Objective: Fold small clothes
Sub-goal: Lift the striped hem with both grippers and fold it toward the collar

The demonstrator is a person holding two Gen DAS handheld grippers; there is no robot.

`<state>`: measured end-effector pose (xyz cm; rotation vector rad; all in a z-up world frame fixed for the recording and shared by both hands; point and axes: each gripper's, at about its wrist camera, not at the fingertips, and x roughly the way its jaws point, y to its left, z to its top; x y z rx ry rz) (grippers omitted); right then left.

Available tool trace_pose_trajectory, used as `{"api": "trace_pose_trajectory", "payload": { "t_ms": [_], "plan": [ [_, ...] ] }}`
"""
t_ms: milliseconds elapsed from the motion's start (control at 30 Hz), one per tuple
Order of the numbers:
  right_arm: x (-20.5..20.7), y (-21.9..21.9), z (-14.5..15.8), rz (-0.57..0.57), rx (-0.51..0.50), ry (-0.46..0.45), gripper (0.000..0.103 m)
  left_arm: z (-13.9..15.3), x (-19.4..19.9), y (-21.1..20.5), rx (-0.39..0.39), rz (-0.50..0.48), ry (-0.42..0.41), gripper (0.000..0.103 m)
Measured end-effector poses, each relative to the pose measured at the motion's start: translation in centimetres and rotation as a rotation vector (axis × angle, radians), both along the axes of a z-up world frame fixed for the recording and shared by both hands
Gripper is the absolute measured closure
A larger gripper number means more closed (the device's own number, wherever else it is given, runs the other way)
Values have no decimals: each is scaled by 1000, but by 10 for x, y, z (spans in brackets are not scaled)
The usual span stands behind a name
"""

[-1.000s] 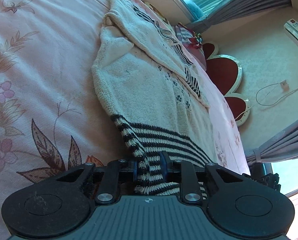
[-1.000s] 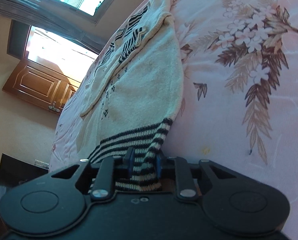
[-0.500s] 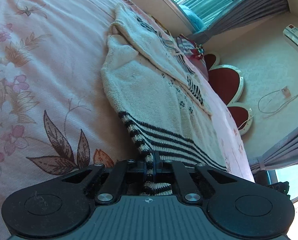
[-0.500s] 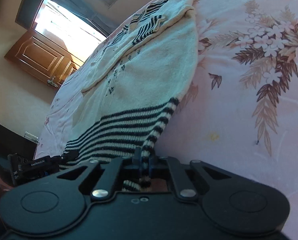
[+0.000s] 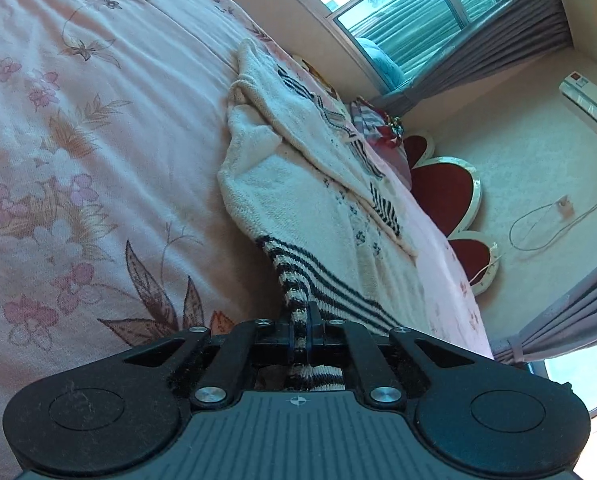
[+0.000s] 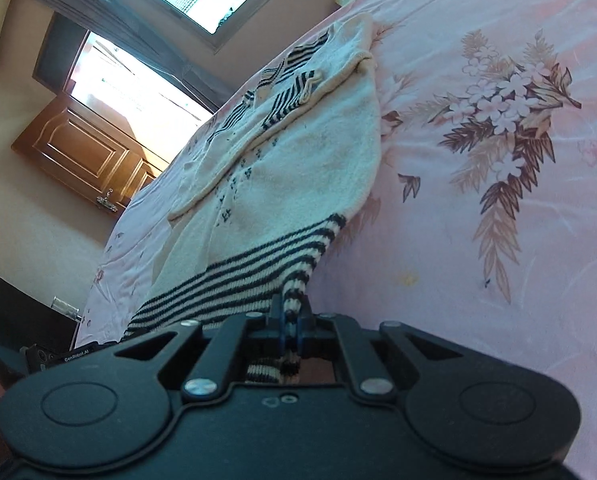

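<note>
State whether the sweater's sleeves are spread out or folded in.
Folded in: the sweater has a striped-cuff sleeve lying across its body; the other likewise in the right view.

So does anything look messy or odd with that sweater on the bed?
Slightly. The sweater isn't flat: its far end is rumpled, with a sleeve lying askew across it. Both tongs pinch the striped hem. No damage visible.
</note>
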<state>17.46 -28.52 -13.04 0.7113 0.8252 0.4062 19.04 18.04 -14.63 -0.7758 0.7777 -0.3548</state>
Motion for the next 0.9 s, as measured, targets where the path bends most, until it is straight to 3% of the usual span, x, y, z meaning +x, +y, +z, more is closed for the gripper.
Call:
{"api": "trace_pose_trajectory", "payload": {
  "t_ms": [200,567,800,900],
  "plan": [
    [32,-9,32,-60,60,-88,97,26,29,-2,-100,56,-55,98],
    [147,-28,74,-105,127,-151,97,81,144,-9,-71,43,-164,98],
    [228,-38,52,-126,178,-78,97,70,236,-15,-46,57,-129,98],
    [262,-42,34,-138,223,-28,97,54,272,-23,-19,57,-67,98]
  ]
}}
